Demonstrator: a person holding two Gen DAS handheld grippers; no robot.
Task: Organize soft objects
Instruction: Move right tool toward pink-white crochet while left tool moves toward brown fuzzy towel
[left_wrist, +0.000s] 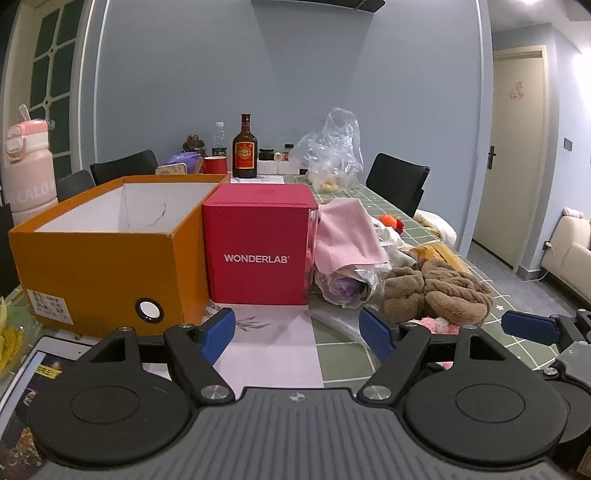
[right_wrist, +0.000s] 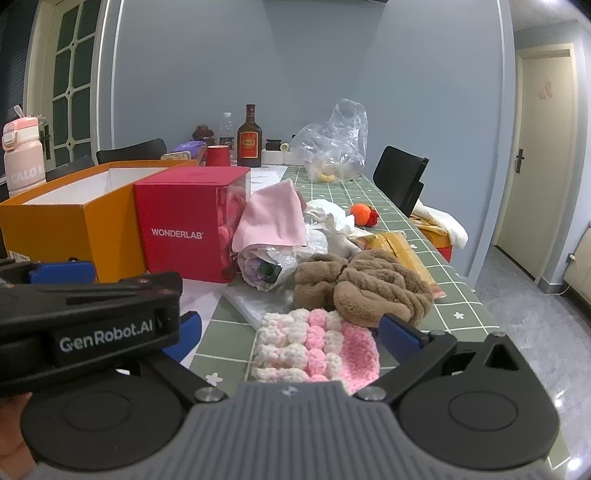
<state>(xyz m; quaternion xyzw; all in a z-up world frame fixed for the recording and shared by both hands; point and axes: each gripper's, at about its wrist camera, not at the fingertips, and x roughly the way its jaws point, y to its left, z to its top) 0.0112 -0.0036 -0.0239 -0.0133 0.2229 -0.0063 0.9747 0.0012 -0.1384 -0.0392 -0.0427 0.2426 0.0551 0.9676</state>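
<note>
we hold the left gripper (left_wrist: 297, 332) with fingers apart and empty over the desk (left_wrist: 340, 354), facing the red box (left_wrist: 258, 243) beside the open orange box (left_wrist: 103, 266). the right gripper (right_wrist: 291, 332) also has fingers apart, the pink and white knit piece (right_wrist: 317, 347) lying on the desk between them, unclamped, touching the brown plush cloth (right_wrist: 369, 284).

Your left gripper (left_wrist: 297, 332) has blue ribbed fingertips (left_wrist: 218, 338) on black linkage arms, pinned with silver screws, and two round black discs flanking a grey ribbed housing. Your right gripper (right_wrist: 291, 332) is built the same: blue pads (right_wrist: 399, 338), black arms, grey grooved centre. White "GenRobot.AI" lettering marks the left unit's black side.
</note>
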